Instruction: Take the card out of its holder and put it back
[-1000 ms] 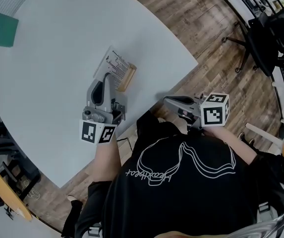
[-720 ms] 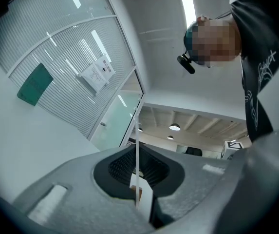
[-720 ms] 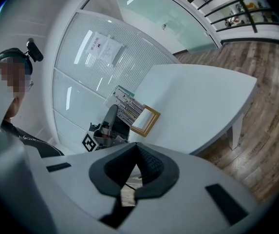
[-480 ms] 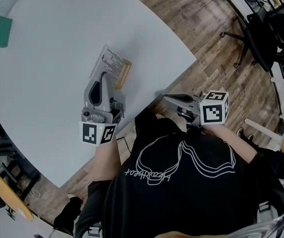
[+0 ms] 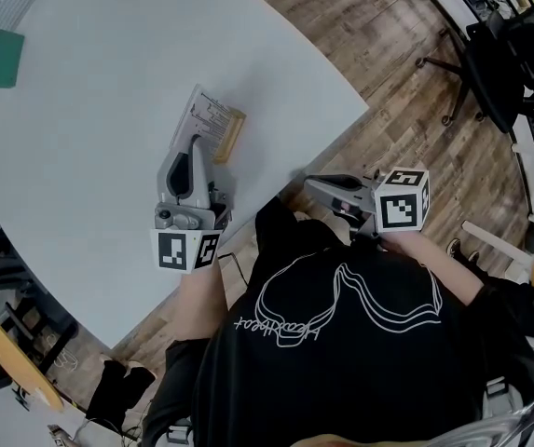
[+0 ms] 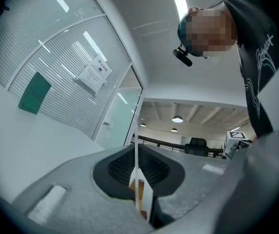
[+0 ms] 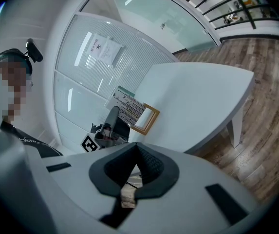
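L gripper (image 6: 137, 169): jaws closed on the card (image 5: 207, 117), which shows edge-on as a thin white line running up between the pads in the left gripper view. The bite is at the card's near edge, not its middle. Card is seated along its right side in the wooden holder (image 5: 231, 135), and both are over the white table (image 5: 89, 91) just beyond the L jaw tips. Can't tell whether the holder sits flat or has tipped up w/ the card. R gripper (image 5: 315, 186): jaws together, nothing between them, hanging off the table edge by the person's torso and well apart from the holder. Step in hand looks like the pull-out, and it seems barely begun, since the card is in its slot. To do it well, nothing pins the holder, so a one-handed pull would prob. drag the light wood piece along w/ the card. Better to bring the R gripper in and press or clamp the wood first. Then draw the card straight along the slot's line w/o rolling the wrist, since an edge grip lets thin card flex or pivot. Keep the grip firm through removal, so the same edge leads back into the slot for re-insertion and the holder stays pinned until the card seats.
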{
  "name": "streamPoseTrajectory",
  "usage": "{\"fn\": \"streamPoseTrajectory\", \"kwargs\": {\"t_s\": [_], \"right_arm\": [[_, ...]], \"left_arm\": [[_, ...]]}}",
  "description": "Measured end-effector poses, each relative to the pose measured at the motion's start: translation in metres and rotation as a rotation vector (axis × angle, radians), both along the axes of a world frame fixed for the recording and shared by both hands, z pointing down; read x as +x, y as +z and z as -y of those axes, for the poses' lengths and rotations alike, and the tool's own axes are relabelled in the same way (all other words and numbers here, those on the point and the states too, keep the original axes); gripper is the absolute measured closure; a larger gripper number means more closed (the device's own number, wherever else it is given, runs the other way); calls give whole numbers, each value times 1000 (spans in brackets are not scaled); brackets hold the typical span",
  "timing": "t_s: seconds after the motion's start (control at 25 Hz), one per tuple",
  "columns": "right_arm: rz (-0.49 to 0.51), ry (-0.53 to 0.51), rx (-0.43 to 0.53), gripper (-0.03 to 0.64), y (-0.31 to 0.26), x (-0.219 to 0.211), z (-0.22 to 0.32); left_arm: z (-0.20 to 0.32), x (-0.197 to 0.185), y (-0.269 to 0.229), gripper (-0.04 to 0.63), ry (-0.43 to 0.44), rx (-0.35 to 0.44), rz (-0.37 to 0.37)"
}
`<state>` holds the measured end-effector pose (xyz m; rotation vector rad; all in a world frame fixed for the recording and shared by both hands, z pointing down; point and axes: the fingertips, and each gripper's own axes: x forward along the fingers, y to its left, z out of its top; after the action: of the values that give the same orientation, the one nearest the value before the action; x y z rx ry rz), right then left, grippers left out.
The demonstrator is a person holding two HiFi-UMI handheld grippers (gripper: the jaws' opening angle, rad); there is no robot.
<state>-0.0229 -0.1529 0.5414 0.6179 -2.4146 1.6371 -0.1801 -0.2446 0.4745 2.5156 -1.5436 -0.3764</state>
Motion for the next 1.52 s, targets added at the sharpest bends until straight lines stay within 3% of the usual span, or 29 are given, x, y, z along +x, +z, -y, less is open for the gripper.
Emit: {"fn": "streamPoseTrajectory", "kwargs": {"t_s": [0.6,0.76,0.88,1.24,1.28,1.36,1.52], "right_arm": [[2,-23,14,607,-2,5,-17],[4,-21,29,607,-8,11,-20],[1,-24,38,607,-9,16,-22],[12,-37,56,607,-14,16,-39],[10,-42,61,607,-14,18,-42],[10,-51,69,607,-16,20,-47],[20,-70,103,607,-27,23,-49]], "left_arm": [[-11,9,15,571,4,-91,116],[-12,9,27,571,18,-170,110],[-16,18,44,572,16,-215,168],[-25,11,45,570,-24,-227,158],[-27,11,44,563,-31,-228,151],[-31,13,40,471,-42,-225,130],[-38,12,32,427,-78,-222,124]]}}
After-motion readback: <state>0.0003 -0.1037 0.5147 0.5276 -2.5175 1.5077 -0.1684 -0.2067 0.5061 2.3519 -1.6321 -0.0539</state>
